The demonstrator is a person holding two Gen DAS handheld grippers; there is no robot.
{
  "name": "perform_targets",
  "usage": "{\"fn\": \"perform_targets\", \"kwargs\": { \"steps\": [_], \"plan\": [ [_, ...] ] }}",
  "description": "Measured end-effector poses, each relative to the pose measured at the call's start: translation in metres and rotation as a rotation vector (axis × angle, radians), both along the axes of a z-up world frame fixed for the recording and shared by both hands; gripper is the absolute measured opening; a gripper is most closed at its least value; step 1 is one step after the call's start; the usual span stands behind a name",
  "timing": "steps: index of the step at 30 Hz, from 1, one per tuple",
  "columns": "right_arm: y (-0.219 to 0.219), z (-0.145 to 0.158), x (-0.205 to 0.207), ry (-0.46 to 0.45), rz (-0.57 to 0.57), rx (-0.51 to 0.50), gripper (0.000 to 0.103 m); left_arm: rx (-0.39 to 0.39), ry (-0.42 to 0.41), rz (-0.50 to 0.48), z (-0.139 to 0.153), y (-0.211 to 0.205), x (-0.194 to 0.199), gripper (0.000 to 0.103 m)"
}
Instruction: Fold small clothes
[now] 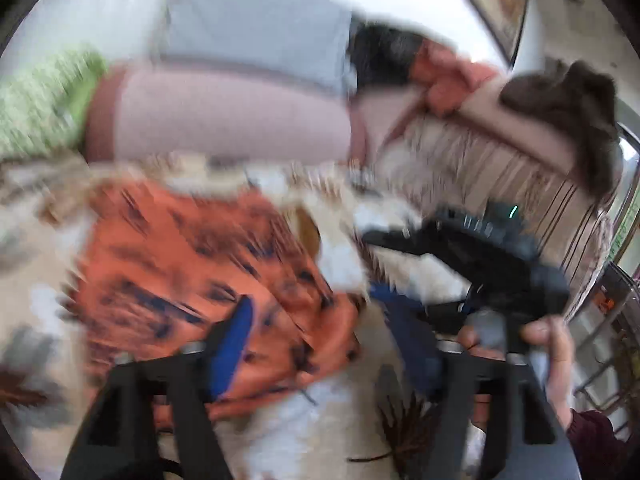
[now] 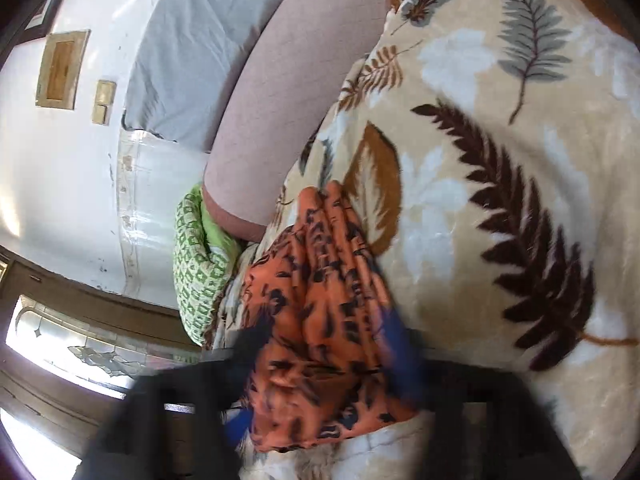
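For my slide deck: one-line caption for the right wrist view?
Right tool straddling bunched orange patterned cloth on a leaf-print blanket.

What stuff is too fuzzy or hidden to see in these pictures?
- Left wrist view: motion blur smears the orange cloth, so its folds and print are unreadable.
- Left wrist view: the right gripper is blurred; open or shut is unclear.
- Right wrist view: the cloth bunches between the blue fingers, hiding its near edge.
- Right wrist view: the green pillow is partly behind the blanket.

Left gripper (image 1: 320, 344) jaws stood apart, blue pad (image 1: 232, 348) facing inward. Right gripper (image 2: 320, 364) jaws stood apart too, badly blurred. Bare hand (image 1: 552, 360) clutched right gripper's handle.
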State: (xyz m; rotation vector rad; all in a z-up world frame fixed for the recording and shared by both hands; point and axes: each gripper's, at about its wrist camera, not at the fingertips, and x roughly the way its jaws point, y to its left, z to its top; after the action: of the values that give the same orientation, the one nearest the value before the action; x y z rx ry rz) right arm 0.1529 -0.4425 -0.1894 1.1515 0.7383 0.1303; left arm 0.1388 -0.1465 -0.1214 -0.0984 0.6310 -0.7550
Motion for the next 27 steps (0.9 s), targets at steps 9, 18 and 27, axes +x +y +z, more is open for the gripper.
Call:
{"fn": "perform_targets", "kwargs": {
  "steps": [9, 18, 27],
  "plan": [
    [0.054, 0.010, 0.015, 0.044, 0.138, -0.204, 0.069, 0.020, 0.158, 0.257, -0.034, 0.087, 0.038, 0.079],
    [0.089, 0.030, 0.009, 0.042, 0.166, -0.500, 0.022, 0.122, 0.220, 0.198, -0.053, 0.066, 0.042, 0.078],
    [0.075, -0.005, 0.009, 0.186, 0.172, -0.538, 0.019, 0.279, 0.230, 0.201, -0.071, 0.043, 0.046, 0.084]
  ]
}}
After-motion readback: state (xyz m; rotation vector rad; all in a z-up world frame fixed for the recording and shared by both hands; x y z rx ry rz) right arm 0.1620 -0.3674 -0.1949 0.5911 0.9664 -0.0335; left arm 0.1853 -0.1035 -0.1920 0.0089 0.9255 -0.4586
